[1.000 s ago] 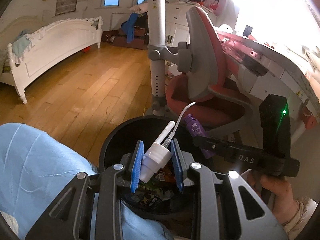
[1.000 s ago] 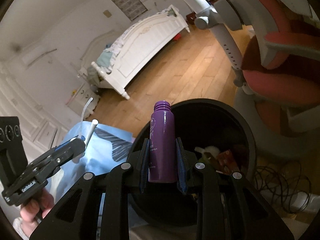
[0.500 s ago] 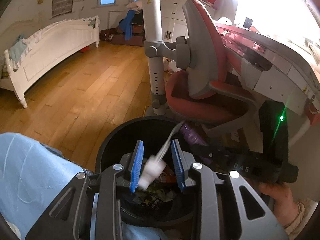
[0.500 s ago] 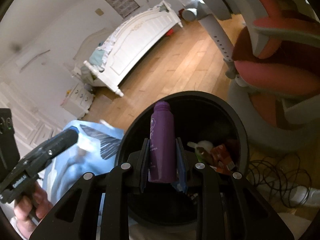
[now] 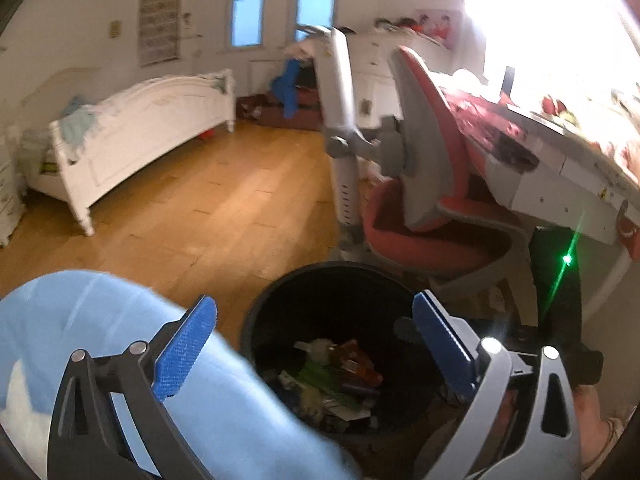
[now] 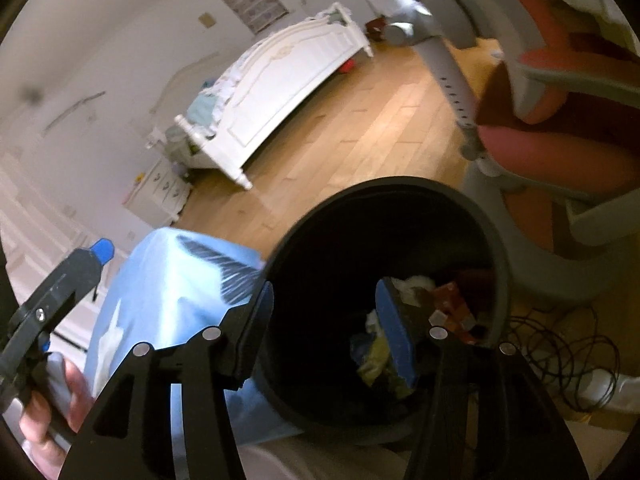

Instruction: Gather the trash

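- Both hands hold their tongs tilted downward over the black trash bin (image 5: 256,320).
- Left tongs (image 5: 316,344): jaws opening, spread wide, nothing between the blue pads.
- Right tongs (image 6: 324,328): jaws opening, nothing between them.
- Trash (image 5: 332,376), wrappers and scraps, lies at the bin's bottom, below and apart from both tongs.
- A light blue bag (image 6: 168,300) sits just beside the bin.
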Tool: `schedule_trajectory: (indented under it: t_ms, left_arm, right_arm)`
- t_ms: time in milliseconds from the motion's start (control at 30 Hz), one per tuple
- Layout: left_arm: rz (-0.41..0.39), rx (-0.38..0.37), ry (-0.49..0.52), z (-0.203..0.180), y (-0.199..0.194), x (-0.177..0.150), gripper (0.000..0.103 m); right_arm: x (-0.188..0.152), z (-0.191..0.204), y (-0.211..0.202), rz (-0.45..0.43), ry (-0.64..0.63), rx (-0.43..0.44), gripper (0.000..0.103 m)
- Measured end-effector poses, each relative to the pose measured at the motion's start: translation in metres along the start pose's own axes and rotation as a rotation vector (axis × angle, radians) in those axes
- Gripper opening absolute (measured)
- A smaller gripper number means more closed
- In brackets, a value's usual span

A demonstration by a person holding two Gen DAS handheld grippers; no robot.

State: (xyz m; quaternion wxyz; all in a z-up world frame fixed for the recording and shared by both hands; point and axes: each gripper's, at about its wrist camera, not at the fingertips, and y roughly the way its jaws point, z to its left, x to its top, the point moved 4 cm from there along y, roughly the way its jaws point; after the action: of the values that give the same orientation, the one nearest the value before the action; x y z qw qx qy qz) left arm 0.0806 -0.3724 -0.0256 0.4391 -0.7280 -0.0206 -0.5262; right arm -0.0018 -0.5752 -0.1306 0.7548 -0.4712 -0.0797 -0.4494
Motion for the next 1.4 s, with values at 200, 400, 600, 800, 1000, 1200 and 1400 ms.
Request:
schedule_trajectory:
  t_ms: [200, 400, 600, 800, 1000, 1200, 1400]
  left_arm:
    - [-0.029, 0.158, -0.184, 0.066, -0.060, -0.021, 0.098]
    - [-0.056, 0.408, -0.330, 0.143, -0.136, -0.064, 0.098]
    - [-0.087, 0.640, -0.415, 0.199, -0.205, -0.117, 0.098]
    - [-0.122, 0.781, -0.471, 0.229, -0.243, -0.151, 0.098]
    - [-0.149, 0.826, -0.504, 0.242, -0.257, -0.168, 0.098]
    - [-0.190, 0.804, -0.518, 0.240, -0.267, -0.172, 0.098]
    - [-0.201, 0.773, -0.547, 0.245, -0.267, -0.178, 0.098]
  right_arm:
    - [-0.009, 0.080, -0.002, 0.008, -0.131, 0.088, 0.075]
    - [-0.029, 0.185, 0.002, -0.005, -0.315, 0.192, 0.093]
    - [-0.071, 0.271, 0.017, -0.031, -0.489, 0.179, 0.098]
    - [-0.103, 0.316, 0.022, -0.159, -0.611, 0.103, 0.098]
    - [-0.110, 0.329, 0.006, -0.327, -0.610, 0.081, 0.098]
    - [-0.121, 0.335, -0.008, -0.404, -0.674, 0.078, 0.098]
    - [-0.120, 0.334, -0.011, -0.396, -0.664, 0.087, 0.098]
